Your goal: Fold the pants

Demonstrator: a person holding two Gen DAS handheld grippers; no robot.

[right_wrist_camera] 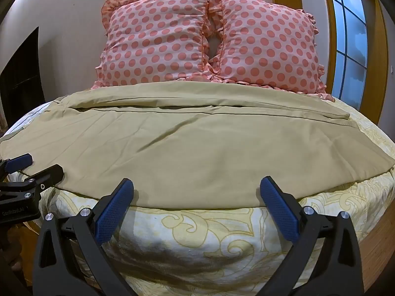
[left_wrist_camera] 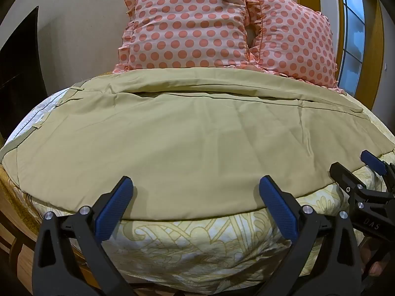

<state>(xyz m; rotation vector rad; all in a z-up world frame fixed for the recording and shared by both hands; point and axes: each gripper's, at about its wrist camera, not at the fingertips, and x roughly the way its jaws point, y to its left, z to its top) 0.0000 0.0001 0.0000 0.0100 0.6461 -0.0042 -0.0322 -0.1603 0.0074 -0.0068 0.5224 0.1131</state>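
Observation:
Khaki pants (left_wrist_camera: 187,133) lie flat across the bed, one leg laid over the other, waistband at the left with belt loops (left_wrist_camera: 37,125). They also show in the right wrist view (right_wrist_camera: 197,148). My left gripper (left_wrist_camera: 196,185) is open, its blue pads just above the near edge of the pants. My right gripper (right_wrist_camera: 197,186) is open at the same near edge, further right. Each gripper shows in the other's view: the right gripper (left_wrist_camera: 355,165) at the right, the left gripper (right_wrist_camera: 42,165) at the left, both open and empty.
The bed has a white and yellow patterned sheet (left_wrist_camera: 197,246) and a wooden frame (left_wrist_camera: 22,254). Two pink polka-dot pillows (right_wrist_camera: 158,42) (right_wrist_camera: 269,44) lean at the headboard wall. A window (right_wrist_camera: 350,37) is at the right, a dark cabinet (right_wrist_camera: 19,79) at the left.

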